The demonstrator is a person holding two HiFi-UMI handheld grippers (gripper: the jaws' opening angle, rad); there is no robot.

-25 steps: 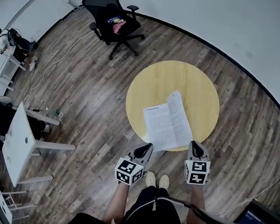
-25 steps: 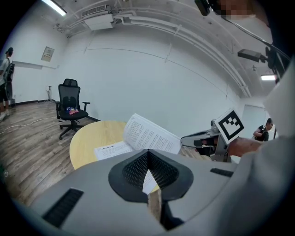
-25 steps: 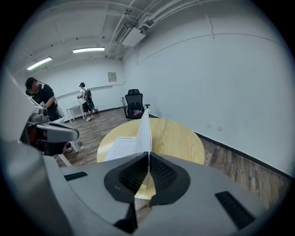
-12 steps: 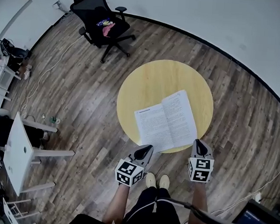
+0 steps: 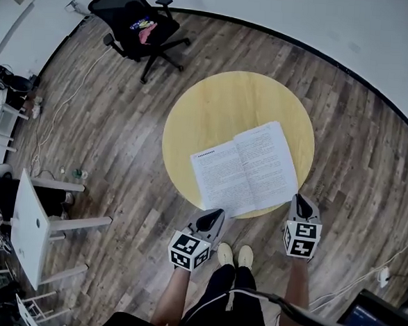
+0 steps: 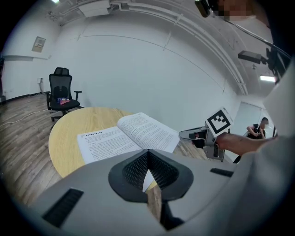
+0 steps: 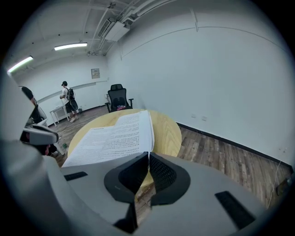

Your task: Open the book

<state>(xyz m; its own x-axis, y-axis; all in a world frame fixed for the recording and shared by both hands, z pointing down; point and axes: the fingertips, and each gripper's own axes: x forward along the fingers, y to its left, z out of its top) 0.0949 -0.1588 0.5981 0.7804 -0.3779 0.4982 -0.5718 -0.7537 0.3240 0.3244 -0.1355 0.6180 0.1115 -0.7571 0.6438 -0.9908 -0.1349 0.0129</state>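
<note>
The floor [image 5: 108, 138] is made of long brown and grey wood boards. The walls [image 5: 353, 23] are plain white, with a thin black strip [image 5: 316, 54] along the bottom. A round yellow table [image 5: 229, 101] stands in the middle. A black chair on wheels [image 5: 134, 14] stands far back by the wall, with something bright on its seat, maybe cloth. A white table [image 5: 27, 223] stands at the left. Long lights [image 7: 70, 46] shine on the ceiling [image 7: 60, 23].

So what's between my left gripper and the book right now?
Nothing stands there. In the head view the left gripper sits close beside the open book at its near corner, with only wood floor showing between them.
</note>
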